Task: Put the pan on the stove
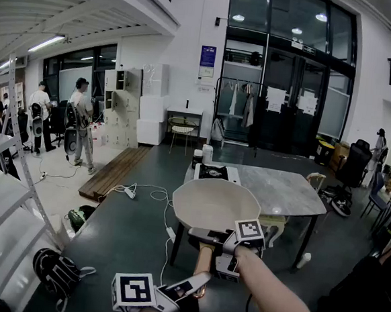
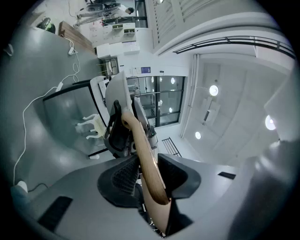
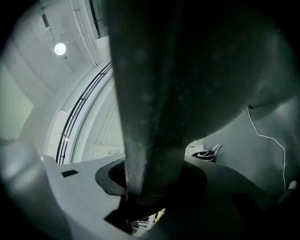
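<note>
The left tool (image 2: 147,177) was clamped on the wooden handle (image 2: 140,140) of the pan (image 1: 215,204). The right tool (image 3: 150,185) gripped the same pan's dark neck, nearer the bowl. Both held the pan in the air, in front of the bench (image 1: 290,193). The stove (image 1: 213,172) sat at the bench's left end.
</note>
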`<state>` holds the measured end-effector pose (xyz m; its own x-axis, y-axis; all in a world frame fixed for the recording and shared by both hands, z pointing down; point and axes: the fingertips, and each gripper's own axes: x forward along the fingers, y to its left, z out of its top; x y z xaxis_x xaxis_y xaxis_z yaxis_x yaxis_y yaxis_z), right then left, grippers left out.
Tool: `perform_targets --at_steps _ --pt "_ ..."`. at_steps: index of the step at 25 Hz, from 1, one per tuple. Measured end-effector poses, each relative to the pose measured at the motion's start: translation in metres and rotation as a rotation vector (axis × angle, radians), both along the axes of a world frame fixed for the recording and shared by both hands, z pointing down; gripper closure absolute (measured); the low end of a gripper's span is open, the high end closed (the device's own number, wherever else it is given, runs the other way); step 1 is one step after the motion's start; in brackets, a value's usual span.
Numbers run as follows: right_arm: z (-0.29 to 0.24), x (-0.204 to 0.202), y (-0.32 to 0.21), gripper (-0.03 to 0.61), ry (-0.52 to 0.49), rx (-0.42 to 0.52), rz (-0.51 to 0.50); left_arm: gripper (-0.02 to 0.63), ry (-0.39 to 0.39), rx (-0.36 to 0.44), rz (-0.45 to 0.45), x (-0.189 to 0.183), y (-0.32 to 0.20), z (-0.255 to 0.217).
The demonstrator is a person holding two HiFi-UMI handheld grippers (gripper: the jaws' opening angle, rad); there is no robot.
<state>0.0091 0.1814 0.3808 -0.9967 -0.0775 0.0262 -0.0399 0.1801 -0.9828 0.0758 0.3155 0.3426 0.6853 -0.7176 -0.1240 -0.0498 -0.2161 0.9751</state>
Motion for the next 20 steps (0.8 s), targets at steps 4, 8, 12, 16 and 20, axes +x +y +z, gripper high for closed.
perform_targets --at_steps 4,8,12,16,20 --pt "-0.006 -0.023 0.006 0.397 -0.007 0.017 0.022 0.48 -0.003 0.013 0.007 -0.026 0.008 -0.003" --pt "-0.008 -0.037 0.011 0.397 -0.007 0.028 0.048 0.48 -0.01 0.026 0.03 -0.044 0.016 -0.004" --pt "-0.006 -0.052 0.016 0.396 -0.001 0.027 0.073 0.479 -0.016 0.037 0.047 -0.063 0.022 -0.003" --pt "-0.006 -0.06 0.01 0.396 0.003 0.031 0.094 0.479 -0.012 0.03 0.043 -0.076 0.017 0.0" --pt "-0.002 -0.064 -0.009 0.396 -0.008 0.038 0.088 0.479 -0.017 0.029 0.037 -0.079 -0.003 0.005"
